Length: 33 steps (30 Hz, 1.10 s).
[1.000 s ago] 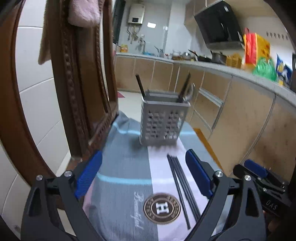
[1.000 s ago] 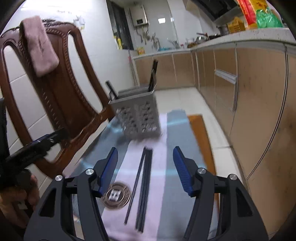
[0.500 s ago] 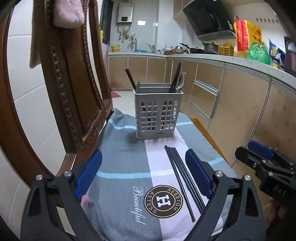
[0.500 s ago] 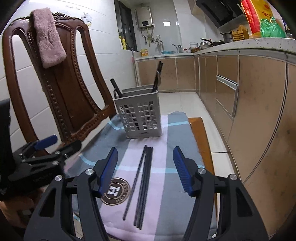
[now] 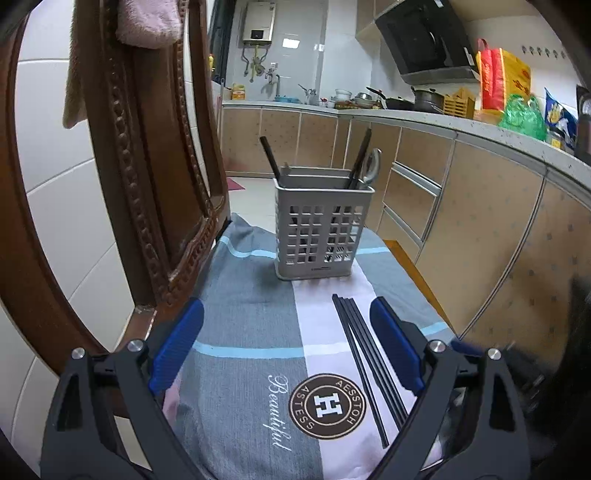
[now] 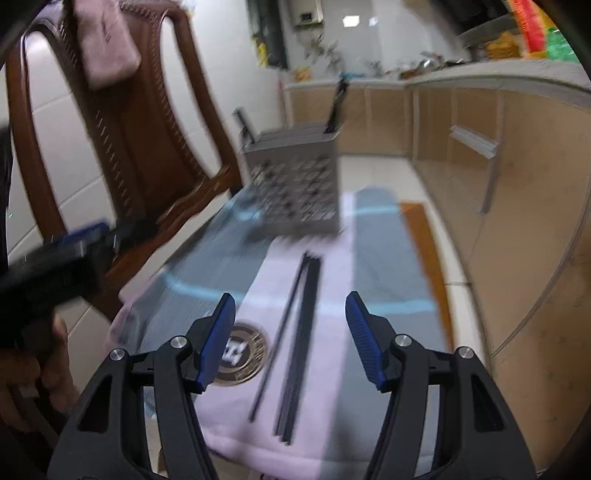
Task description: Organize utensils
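Left wrist view first: my left gripper point(image 5: 286, 347) sits wide open at the bottom of the frame with nothing between its blue pads point(image 5: 177, 343), just the cloth point(image 5: 240, 317) underneath. That cloth is grey and pink with light blue stripes and a round brown logo point(image 5: 328, 401) at lower centre. The black chopsticks point(image 5: 365, 354) lie bunched on the pink band, running from centre frame down toward the lower right, close to the inner side of my right-hand pad but not touching it as far as I can see. The grey holder point(image 5: 320, 230) stands upright at the far end of the cloth, dead centre of the frame, with a few dark utensils and something shiny already poking out the top. A carved wooden chair point(image 5: 147, 177) fills the left side, with a pink towel point(image 5: 147, 20) draped over its top at upper left. Cabinets point(image 5: 480, 221) run along the right.

Right wrist view is pretty blurry. My right gripper point(image 6: 290, 338) is open about halfway and empty too, hovering over the near end of the chopsticks point(image 6: 301, 332), which show in the gap between the pads. The holder point(image 6: 295, 188) is above centre, and the other gripper plus a hand point(image 6: 33, 373) show at far left.
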{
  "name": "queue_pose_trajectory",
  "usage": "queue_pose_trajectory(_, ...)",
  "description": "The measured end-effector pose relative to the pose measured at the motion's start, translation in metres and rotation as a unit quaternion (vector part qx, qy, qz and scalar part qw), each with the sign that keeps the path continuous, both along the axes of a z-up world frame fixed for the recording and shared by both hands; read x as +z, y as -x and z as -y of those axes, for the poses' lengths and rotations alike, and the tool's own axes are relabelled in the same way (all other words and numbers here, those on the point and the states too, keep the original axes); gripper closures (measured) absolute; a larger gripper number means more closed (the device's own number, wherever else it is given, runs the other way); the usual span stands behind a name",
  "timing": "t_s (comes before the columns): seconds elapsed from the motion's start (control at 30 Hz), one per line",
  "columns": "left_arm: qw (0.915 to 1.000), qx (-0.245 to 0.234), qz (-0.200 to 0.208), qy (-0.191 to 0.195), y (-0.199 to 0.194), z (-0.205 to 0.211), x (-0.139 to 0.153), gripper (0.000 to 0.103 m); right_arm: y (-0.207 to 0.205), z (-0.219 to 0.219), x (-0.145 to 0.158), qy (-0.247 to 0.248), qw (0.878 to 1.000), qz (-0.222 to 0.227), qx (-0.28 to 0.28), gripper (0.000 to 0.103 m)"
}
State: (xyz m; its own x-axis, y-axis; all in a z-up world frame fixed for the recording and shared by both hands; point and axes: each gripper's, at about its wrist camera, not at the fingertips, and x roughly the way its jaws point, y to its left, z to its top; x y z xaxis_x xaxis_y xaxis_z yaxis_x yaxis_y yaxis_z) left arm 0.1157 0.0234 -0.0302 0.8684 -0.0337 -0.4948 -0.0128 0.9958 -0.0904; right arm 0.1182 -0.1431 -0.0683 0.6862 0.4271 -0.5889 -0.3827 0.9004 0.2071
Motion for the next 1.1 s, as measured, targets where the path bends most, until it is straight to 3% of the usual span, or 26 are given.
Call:
queue_pose_trajectory(0.23,0.9994,0.024,-0.002,0.026,-0.007,-0.021,0.006,0.012,-0.036,-0.024,-0.044,-0.033,0.994,-0.1,0.027,0.042)
queue_pose_trajectory(0.47,0.999,0.028,-0.004,0.035,-0.008,-0.029,0.007,0.012,-0.051,-0.032,-0.058,-0.015,0.993,-0.113,0.007,0.042)
queue_pose_trajectory(0.9,0.9989,0.022,-0.008,0.042,-0.005,-0.032,0.008,0.012,-0.061,-0.062,-0.059,0.076,0.992,-0.1,-0.01,0.039)
queue_pose_trajectory(1.03,0.9989,0.022,-0.01,0.041,-0.005,-0.031,0.008,0.012,-0.064,-0.065,-0.059,0.082,0.99,-0.108,-0.023,0.036)
queue_pose_trajectory(1.1,0.999,0.02,-0.011,0.04,-0.004,-0.031,0.008,0.012,-0.067,-0.057,-0.06,0.061,0.989,-0.132,-0.033,0.036)
